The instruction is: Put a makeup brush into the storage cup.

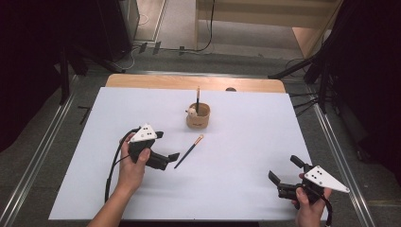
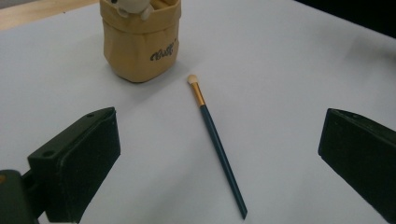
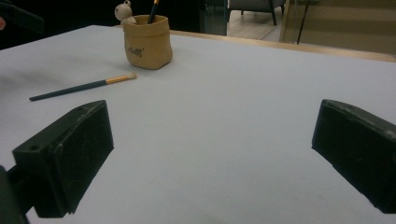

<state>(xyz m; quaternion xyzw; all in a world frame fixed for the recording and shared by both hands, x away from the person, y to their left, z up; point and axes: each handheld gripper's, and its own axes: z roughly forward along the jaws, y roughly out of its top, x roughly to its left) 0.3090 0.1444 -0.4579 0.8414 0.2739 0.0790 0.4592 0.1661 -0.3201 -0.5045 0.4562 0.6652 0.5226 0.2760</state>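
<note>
A makeup brush (image 1: pixel 189 151) (image 2: pixel 215 143) (image 3: pixel 81 87) with a dark teal handle, gold ferrule and pale tip lies flat on the white mat. Beyond its tip stands a tan pouch-shaped holder (image 1: pixel 198 116) (image 2: pixel 139 39) (image 3: pixel 147 42) with a small white figure on its rim and another brush upright inside. My left gripper (image 1: pixel 167 146) (image 2: pixel 219 154) is open just left of the brush's handle end, the handle lying between its jaws. My right gripper (image 1: pixel 285 169) (image 3: pixel 212 149) is open near the table's front right, nothing between its jaws.
The white mat (image 1: pixel 246 142) covers most of the wooden table (image 1: pixel 142 81). Metal rails run along both sides on the floor, and dark stands and cables stand beyond the far edge.
</note>
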